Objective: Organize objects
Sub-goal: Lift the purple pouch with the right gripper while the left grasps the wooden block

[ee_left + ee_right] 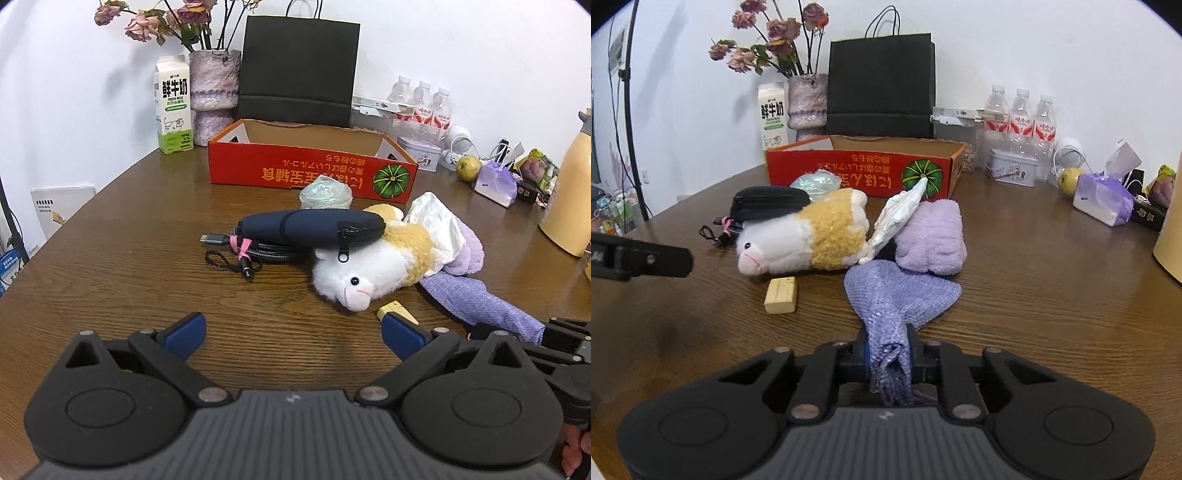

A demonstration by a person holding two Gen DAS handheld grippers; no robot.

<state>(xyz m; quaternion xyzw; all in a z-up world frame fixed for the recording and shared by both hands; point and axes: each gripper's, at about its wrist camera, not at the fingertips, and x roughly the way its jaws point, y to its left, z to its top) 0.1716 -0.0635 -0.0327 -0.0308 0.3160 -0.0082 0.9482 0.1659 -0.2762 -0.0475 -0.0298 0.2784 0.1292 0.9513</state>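
Right gripper [889,360], seen from its own wrist camera, with the jaws clamped tight on a bunched corner of the purple mesh cloth [901,295], which fans out on the wooden table [1052,295] toward 12 o'clock. Left gripper [291,332] stands wide apart and holds nothing. Left to right in the pile: one coiled cable [720,230] at 10 o'clock of the cloth, one dark zip pouch [768,203] lying on one plush toy [809,236], one wooden block [781,290] at 9 o'clock, one crumpled white wrapper [897,218], one lilac fluffy towel [934,236] at 12 o'clock, touching the cloth's far edge. Beyond lies one red cardboard box [864,171], open-topped, probably the destination. Risks: the far edge appears tucked against towel and wrapper, so lifting may drag either along; the grip holds only a corner, so the hanging cloth could sweep the block or slip free. Behind, at 1 o'clock: three bottles [1021,114].
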